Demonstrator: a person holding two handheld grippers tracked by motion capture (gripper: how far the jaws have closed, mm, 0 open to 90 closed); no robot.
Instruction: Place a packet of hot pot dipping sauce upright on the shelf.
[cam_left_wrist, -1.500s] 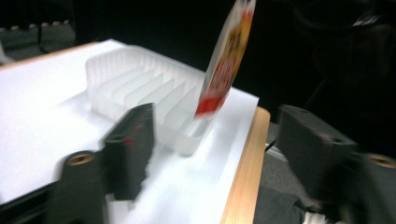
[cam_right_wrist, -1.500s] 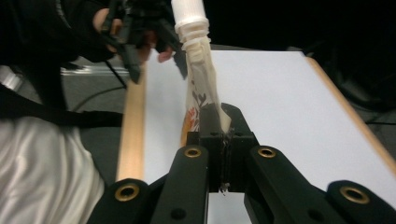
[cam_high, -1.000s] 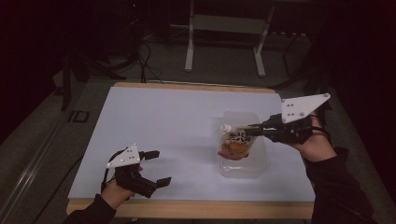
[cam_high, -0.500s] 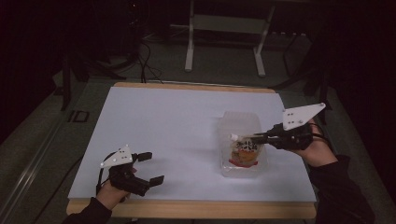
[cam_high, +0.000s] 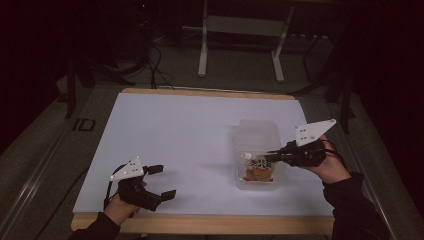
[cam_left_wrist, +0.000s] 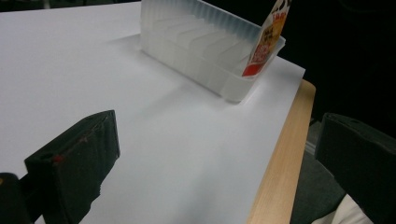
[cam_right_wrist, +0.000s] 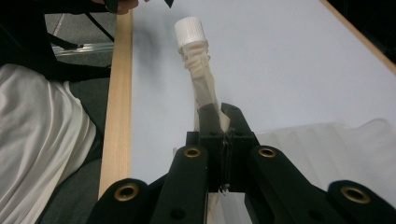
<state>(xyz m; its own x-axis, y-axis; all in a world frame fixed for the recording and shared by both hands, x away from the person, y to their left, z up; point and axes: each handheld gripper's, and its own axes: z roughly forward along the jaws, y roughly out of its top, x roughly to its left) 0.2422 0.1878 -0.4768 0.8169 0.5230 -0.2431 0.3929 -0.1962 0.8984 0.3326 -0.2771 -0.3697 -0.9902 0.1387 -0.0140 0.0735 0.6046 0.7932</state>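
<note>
A clear plastic bin (cam_high: 257, 129) stands on the white table top (cam_high: 175, 130), right of the middle. My right gripper (cam_high: 270, 158) is shut on the top of a spouted pouch (cam_high: 260, 169) with an orange and red print, whose lower end hangs inside the bin's near end. In the right gripper view the jaws (cam_right_wrist: 219, 114) pinch the pouch neck (cam_right_wrist: 205, 88) just below its white cap (cam_right_wrist: 190, 31). My left gripper (cam_high: 165, 181) rests open at the table's near left with nothing between its fingers (cam_left_wrist: 74, 163). From there the bin (cam_left_wrist: 196, 42) and the pouch (cam_left_wrist: 266, 44) show ahead.
The table's wooden front edge (cam_high: 200, 222) runs just under both hands. Metal stand legs (cam_high: 202, 50) and cables lie on the dark floor beyond the table. The person's white clothing (cam_right_wrist: 42, 140) shows beside the edge.
My right gripper has come down and nearer with the pouch, whose lower end now sits in the bin. The left gripper has barely moved.
</note>
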